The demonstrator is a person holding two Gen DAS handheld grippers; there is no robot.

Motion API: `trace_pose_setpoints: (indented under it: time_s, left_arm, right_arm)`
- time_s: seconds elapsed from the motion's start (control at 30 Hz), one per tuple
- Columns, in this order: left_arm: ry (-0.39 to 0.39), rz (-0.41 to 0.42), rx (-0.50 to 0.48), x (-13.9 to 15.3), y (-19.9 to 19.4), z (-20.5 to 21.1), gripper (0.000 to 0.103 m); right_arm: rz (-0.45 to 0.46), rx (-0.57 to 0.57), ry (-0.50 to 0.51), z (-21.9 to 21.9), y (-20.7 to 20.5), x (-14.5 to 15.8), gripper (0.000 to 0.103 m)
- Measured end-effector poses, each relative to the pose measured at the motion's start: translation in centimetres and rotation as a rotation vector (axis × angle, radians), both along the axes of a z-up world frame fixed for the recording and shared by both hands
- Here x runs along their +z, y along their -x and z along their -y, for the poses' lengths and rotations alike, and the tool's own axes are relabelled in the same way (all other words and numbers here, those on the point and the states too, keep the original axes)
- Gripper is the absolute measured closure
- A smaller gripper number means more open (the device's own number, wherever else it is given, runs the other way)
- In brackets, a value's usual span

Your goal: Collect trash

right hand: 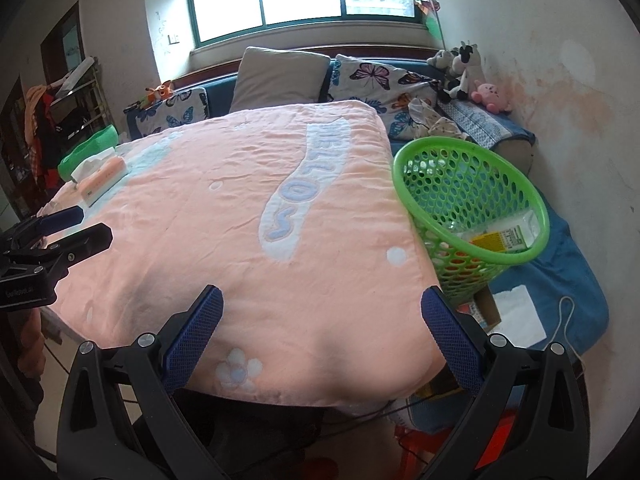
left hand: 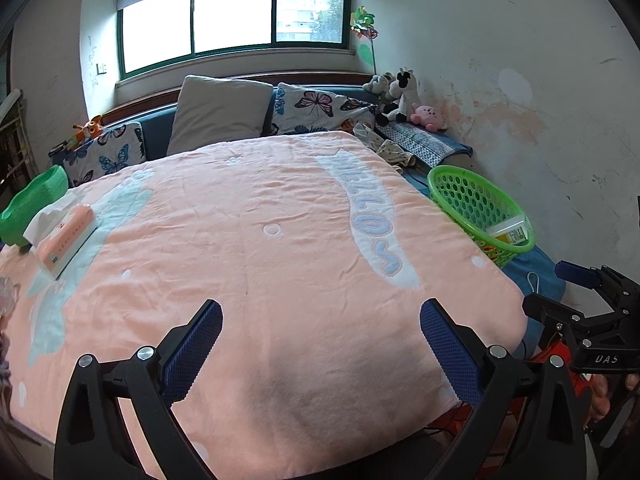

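Observation:
A green perforated basket (left hand: pixel 464 200) (right hand: pixel 460 188) leans on its side against the right edge of the pink blanket (left hand: pixel 260 240) (right hand: pixel 208 208). Inside it lies a white and yellow carton (left hand: pixel 508 232) (right hand: pixel 504 236). My left gripper (left hand: pixel 320 320) (right hand: pixel 90 226) hovers open over the blanket's near edge with nothing between its fingers. My right gripper (right hand: pixel 322 312) (left hand: pixel 554 290) is open and holds nothing; it hangs over the near right corner, short of the basket. A white paper (right hand: pixel 520 316) and a piece of cardboard (right hand: pixel 486 308) lie on the blue mat (right hand: pixel 572 280) below the basket.
A pink tissue box (left hand: pixel 66 240) (right hand: pixel 102 178) and a green bowl (left hand: pixel 32 204) (right hand: pixel 88 148) sit at the blanket's far left. Pillows (left hand: pixel 220 112) and plush toys (left hand: pixel 400 96) line the back under the window. A blurred crumpled thing (left hand: pixel 6 292) shows at the left edge.

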State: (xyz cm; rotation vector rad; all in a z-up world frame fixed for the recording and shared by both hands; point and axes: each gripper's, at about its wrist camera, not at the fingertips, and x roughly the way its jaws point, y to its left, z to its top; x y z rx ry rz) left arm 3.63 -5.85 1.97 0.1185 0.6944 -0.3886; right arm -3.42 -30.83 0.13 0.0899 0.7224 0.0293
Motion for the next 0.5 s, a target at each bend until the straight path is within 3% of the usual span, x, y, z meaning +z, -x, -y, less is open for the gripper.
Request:
trace_pose_setpoints:
  time_s: [0.5]
  left_arm:
    - [0.024,-0.032,0.054,-1.3,1.3,-2.2,0.007]
  right_arm:
    - [-0.004,0.016,-0.006,-1.0,0.4,-0.2,0.004]
